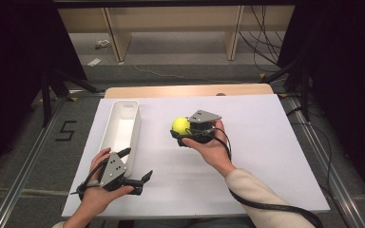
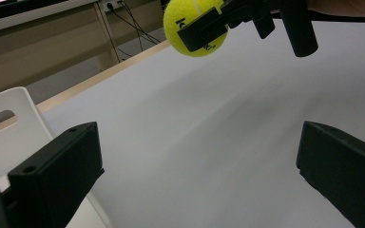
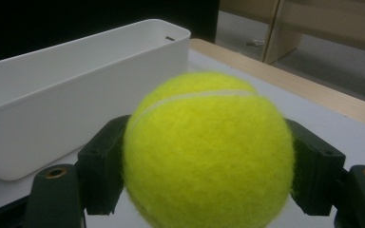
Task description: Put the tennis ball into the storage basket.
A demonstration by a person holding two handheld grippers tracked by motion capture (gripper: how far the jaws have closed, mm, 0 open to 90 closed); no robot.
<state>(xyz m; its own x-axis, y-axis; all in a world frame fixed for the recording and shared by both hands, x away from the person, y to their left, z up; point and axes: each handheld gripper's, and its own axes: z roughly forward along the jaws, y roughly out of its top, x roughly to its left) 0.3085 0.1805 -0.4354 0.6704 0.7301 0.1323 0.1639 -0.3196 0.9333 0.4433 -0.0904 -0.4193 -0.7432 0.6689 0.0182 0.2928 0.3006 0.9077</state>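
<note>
floor left of the table: grey, with a black mark shaped like a 5 (image 1: 65,130) and a metal rail (image 1: 26,161) running along the table's edge.
left gripper (image 1: 140,183): held low at the near left of the board, jaws spread wide with nothing between them; in the left gripper view only bare white board lies between the two black fingers (image 2: 57,175).
white tray (image 1: 119,130): long, narrow, open-topped; it lies just beyond the left gripper's fingers, its near end close beside them, and off to one side of the right gripper's fingers.
white board (image 1: 266,156): matte, bare surface covering the table; a strip of wooden tabletop (image 1: 190,90) shows at its far edge.
tennis ball (image 3: 206,152): yellow, pinched between the right gripper's fingers, one pad on each flank; it sits above the board, not touching it.
right gripper (image 1: 183,135): jaws closed on the tennis ball, held near the board's middle, well apart from the left gripper.
room beyond: pale wooden frame (image 1: 119,33) on a grey floor, loose cables (image 1: 261,38), dark curtains (image 1: 342,71) at both sides.
</note>
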